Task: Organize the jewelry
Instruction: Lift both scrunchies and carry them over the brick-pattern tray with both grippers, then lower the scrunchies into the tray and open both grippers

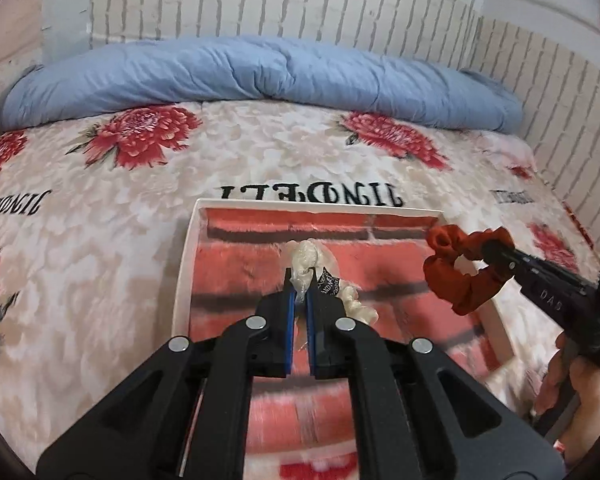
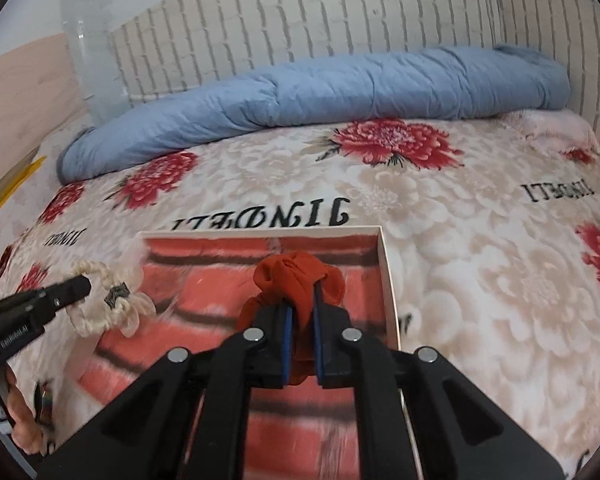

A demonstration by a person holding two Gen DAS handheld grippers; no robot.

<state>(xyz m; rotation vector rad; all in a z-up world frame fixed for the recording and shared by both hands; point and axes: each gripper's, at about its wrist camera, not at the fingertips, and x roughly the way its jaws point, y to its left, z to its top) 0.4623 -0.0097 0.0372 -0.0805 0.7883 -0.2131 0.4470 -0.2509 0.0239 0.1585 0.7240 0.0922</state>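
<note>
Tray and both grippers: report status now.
Left gripper shut on cream scrunchie, over the tray. Right gripper shut on red scrunchie, over tray too. Neither set down. Nothing in the way.

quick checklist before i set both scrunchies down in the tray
1. Left gripper shut on the cream scrunchie: ok, fabric pinched between the blue pads.
2. Right gripper shut on the red scrunchie: ok, held firmly.
3. Both scrunchies over the tray: ok for the cream one; the red one is near the right rim in the left wrist view.
4. Tray floor below free of other items: ok where visible; the grippers hide part of it.
5. Scrunchies clear of each other: ok, apart.
6. Height above the tray floor: cannot tell.
</note>
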